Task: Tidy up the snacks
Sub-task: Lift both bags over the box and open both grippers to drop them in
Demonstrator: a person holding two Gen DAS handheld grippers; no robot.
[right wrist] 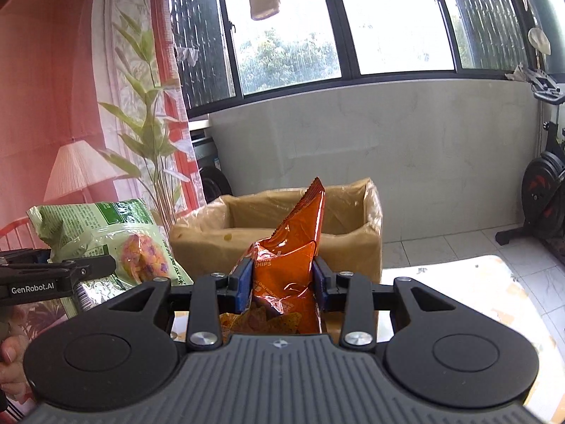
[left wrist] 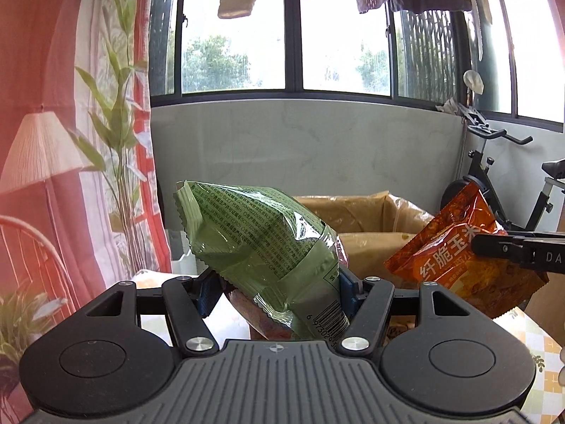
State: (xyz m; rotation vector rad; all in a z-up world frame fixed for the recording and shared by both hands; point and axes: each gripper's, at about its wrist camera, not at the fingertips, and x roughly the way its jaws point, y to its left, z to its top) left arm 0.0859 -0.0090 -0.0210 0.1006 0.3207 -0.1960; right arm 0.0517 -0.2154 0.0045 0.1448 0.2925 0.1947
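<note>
Gripping one green snack bag [left wrist: 261, 243]: left tool [left wrist: 279, 288]; one orange chip bag [right wrist: 289, 261]: right tool [right wrist: 282, 282]; one lined box [right wrist: 353, 219] behind.

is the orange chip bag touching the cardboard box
Apart: the left wrist view shows the orange chip bag, held up by the right tool, right of the cardboard box.

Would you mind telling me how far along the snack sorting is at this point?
Done: both bags are picked up. The left gripper is shut on the green snack bag; the right gripper is shut on the orange chip bag. In hand: both are held in the air in front of the lined cardboard box. Left: neither bag is inside the box yet.
</note>
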